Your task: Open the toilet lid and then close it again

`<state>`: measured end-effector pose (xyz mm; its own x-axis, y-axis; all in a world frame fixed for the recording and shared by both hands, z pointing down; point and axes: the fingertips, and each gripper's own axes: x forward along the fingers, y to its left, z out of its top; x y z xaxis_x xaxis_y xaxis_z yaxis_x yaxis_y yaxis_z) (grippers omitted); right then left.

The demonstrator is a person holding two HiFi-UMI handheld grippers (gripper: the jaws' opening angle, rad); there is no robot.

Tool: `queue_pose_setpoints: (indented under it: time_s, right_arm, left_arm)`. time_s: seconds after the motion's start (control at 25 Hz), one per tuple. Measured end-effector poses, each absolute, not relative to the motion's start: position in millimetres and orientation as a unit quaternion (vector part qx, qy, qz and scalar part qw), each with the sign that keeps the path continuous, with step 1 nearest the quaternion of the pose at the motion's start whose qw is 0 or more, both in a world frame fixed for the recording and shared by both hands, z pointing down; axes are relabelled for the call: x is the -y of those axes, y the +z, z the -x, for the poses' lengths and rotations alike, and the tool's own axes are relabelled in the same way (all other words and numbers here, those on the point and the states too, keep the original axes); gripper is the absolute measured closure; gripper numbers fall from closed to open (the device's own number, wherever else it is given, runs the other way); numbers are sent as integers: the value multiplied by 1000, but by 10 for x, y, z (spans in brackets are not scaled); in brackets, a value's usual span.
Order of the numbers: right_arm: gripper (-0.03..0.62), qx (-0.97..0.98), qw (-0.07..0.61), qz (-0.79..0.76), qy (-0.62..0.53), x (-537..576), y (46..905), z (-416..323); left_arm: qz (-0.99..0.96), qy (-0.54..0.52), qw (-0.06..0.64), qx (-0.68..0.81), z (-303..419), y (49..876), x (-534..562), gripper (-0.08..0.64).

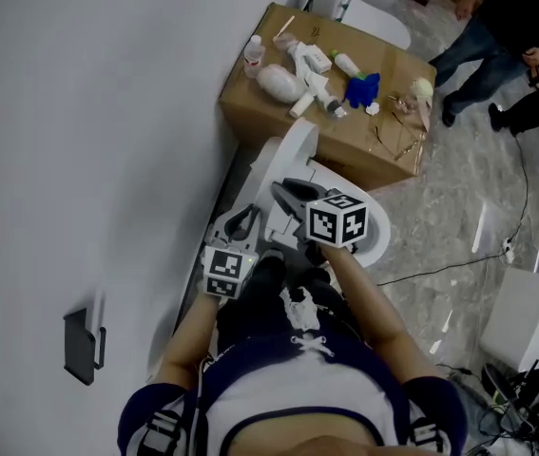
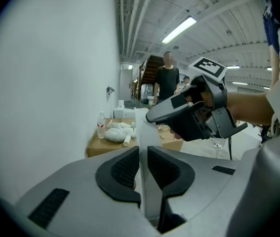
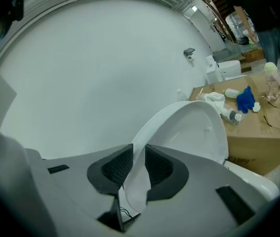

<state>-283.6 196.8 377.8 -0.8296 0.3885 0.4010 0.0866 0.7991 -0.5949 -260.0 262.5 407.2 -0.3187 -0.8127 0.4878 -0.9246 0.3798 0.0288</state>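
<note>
Toilet lid [image 1: 296, 150] stands raised, near upright, hinged at back edge of toilet [image 1: 375, 240].

- Step, as I judge it: opening half about done, closing half next.
- Next move: keep both grips and swing rim forward and down toward seat. Go slowly, let wrists roll with arc, don't drop it.
- Your left gripper [image 2: 143, 169]: jaws nearly together, pads pinching lid's thin rim, which runs straight up between them.
- Your right gripper [image 3: 139, 164]: jaws narrow too, pads pressed on same rim further along, broad lid face beyond.

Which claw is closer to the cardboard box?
Right. The right claw grips the toilet lid just short of the cardboard box; the left claw grips it farther back, nearer the wall.
</note>
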Motion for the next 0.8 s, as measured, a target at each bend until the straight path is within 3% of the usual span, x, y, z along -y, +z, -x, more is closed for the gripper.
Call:
queue_pose_setpoints:
  time_s: [0.8]
  right_arm:
    - [522, 911, 270, 138, 278, -2185, 3822, 3207]
  left_arm:
    - [-488, 74, 193, 848, 2978, 3959, -2956, 546]
